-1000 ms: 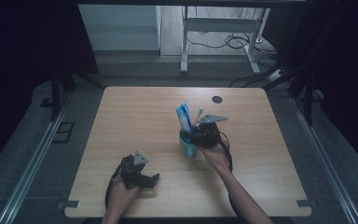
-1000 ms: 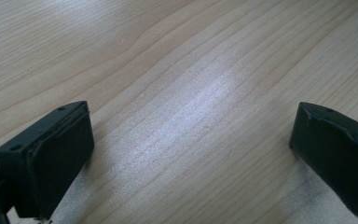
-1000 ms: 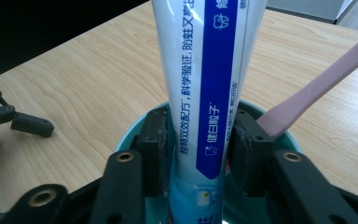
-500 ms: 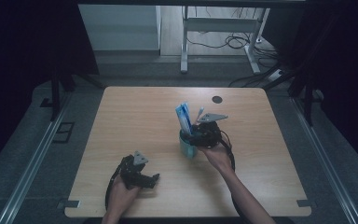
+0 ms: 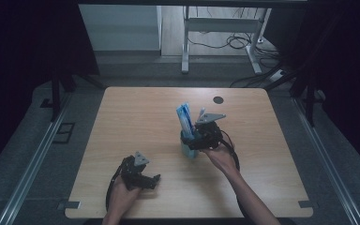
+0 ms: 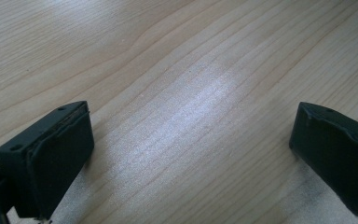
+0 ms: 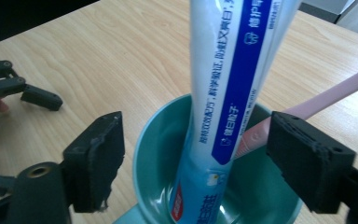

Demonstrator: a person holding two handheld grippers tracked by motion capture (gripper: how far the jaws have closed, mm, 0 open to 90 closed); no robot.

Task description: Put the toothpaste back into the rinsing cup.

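Right gripper view has the right gripper [image 7: 196, 158] poised over the teal cup [image 7: 158, 154], its jaws having just been opening and now standing wide to either side of the toothpaste tube [image 7: 228, 93], neither pad pressing on it, with a pink toothbrush [image 7: 317, 100] leaning in the same cup. In the high view the cup [image 5: 188, 149] stands mid-table, right gripper [image 5: 198, 138] beside it, forearm angled in from the bottom edge. The left gripper [image 6: 191, 154] rests low over bare table [image 6: 177, 70], jaws wide apart on nothing, near the front edge.
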